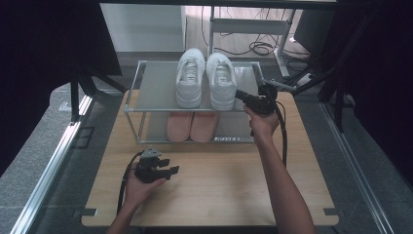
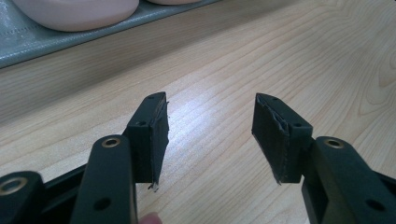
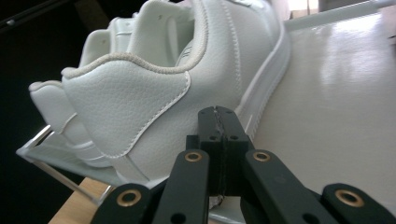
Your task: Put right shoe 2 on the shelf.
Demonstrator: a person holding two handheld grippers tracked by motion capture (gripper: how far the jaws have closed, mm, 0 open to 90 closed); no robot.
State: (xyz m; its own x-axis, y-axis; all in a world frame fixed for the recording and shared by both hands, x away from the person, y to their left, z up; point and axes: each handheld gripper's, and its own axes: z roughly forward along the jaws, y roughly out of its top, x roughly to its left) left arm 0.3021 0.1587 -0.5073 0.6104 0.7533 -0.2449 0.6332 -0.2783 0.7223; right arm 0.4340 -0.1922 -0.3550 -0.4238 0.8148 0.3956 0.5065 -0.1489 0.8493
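My right gripper [image 1: 242,95] is at the heel of the right-hand white sneaker [image 1: 221,80], which stands on the top shelf of the small rack [image 1: 156,90] at the far side of the counter [image 1: 219,180]. In the right gripper view its jaws are pressed flat together with nothing between them; the closed tips sit just beside the heel wall of that sneaker [image 3: 140,107], low near the sole, and I cannot tell whether they touch the leather. The second white sneaker [image 1: 190,78] stands alongside, to the left, both pointing away from me with heels toward the front edge of the shelf. The long axis of each shoe therefore runs front to back, and my right gripper meets the nearer shoe from the heel end, slightly from the right. A pair of pink slippers [image 1: 191,126] lies on the lower shelf, directly under the sneakers. My left gripper [image 1: 171,170] rests low over the counter near the front left, well apart from the rack, jaws standing wide with bare wood between them in the left gripper view. Judgement: the right hand is plainly the nearer one to the sneaker; with closed jaws it is placed to nudge the heel rather than grasp it, and any grasp would first require opening.
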